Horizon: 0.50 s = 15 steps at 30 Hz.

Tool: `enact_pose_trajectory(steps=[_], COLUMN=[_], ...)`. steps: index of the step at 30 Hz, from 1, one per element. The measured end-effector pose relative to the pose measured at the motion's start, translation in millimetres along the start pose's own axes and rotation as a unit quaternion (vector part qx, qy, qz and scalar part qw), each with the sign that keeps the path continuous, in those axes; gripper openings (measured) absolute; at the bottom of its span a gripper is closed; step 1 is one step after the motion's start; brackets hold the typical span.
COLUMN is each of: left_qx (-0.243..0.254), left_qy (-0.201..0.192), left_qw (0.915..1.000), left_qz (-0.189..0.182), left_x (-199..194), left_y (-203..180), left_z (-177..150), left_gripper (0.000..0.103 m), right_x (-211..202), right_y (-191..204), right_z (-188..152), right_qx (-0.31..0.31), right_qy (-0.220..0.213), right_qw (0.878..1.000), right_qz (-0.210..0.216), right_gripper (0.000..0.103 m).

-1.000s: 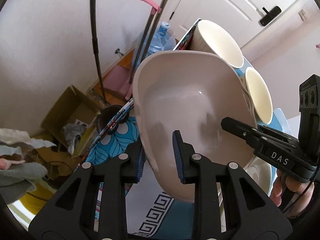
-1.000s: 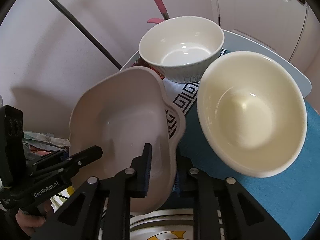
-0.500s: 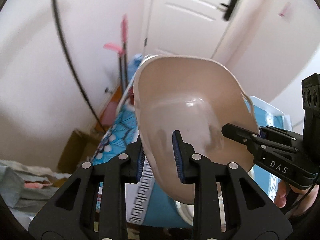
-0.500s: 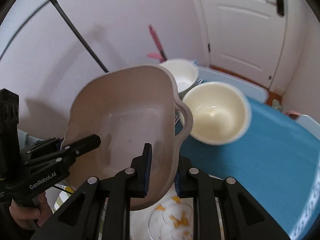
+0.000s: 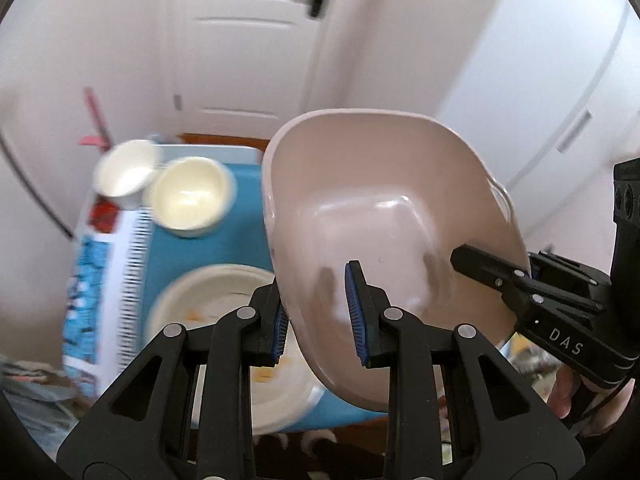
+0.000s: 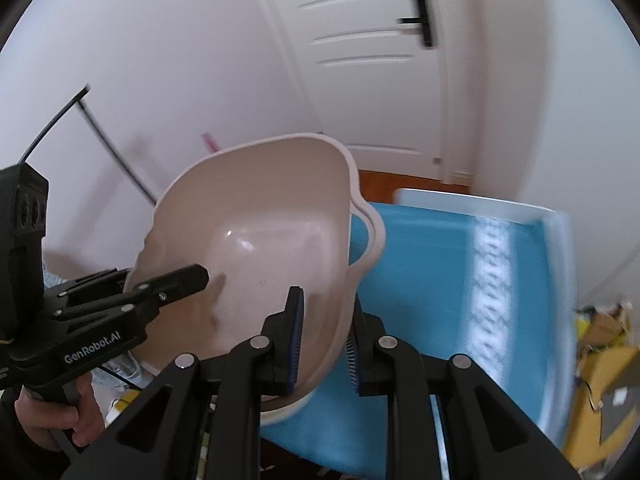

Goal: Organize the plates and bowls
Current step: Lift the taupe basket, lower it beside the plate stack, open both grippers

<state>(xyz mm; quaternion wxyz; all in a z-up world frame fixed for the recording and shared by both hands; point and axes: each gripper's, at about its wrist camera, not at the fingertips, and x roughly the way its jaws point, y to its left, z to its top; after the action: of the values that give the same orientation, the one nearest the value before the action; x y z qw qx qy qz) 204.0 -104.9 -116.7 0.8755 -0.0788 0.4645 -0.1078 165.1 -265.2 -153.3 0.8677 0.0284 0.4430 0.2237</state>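
A large beige plastic basin (image 5: 392, 216) is held in the air by both grippers, tilted. My left gripper (image 5: 318, 312) is shut on its near rim; my right gripper (image 6: 322, 340) is shut on the opposite rim of the basin (image 6: 256, 252). Each gripper shows in the other's view, the right one (image 5: 516, 280) and the left one (image 6: 160, 284). On the blue table (image 5: 248, 216) below stand a white bowl (image 5: 126, 172), a cream bowl (image 5: 190, 196) and a stack of plates (image 5: 212, 292), blurred.
A white door (image 6: 368, 52) and pale walls stand behind the table. The blue cloth (image 6: 432, 280) with a white patterned band covers the table. Cardboard boxes (image 6: 600, 364) lie on the floor at right. A pink-handled tool (image 5: 94, 120) leans on the wall.
Both grippers have lifted the basin higher and swung it rightward. The bowls and plates now lie far below at left, and the door fills the background.
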Motion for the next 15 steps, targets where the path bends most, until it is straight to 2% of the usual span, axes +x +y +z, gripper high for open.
enact_pose_trajectory(steps=[7,11,15], left_qx=[0.036,0.048,0.06], left_qy=[0.057,0.082,0.098], left_qw=[0.9966,0.9941,0.9924], left_qz=[-0.047,-0.054,-0.044], left_x=[58.8,98.7,140.2], left_y=[-86.3,-112.0,-127.9], left_z=[-27.3,-45.4,-64.9], left_gripper=[0.023,0.023,0.023], right_x=[-36.4,-27.7,-7.9], right_y=[-91.2,-131.1,-161.2], right_z=[-38.1,-68.8,-96.3], right_qx=[0.058,0.081,0.091], right_qy=[0.003,0.026,0.038], right_qw=[0.997,0.994,0.992], right_qz=[-0.057,-0.072,-0.074], right_gripper=[0.018,0.018,0.018])
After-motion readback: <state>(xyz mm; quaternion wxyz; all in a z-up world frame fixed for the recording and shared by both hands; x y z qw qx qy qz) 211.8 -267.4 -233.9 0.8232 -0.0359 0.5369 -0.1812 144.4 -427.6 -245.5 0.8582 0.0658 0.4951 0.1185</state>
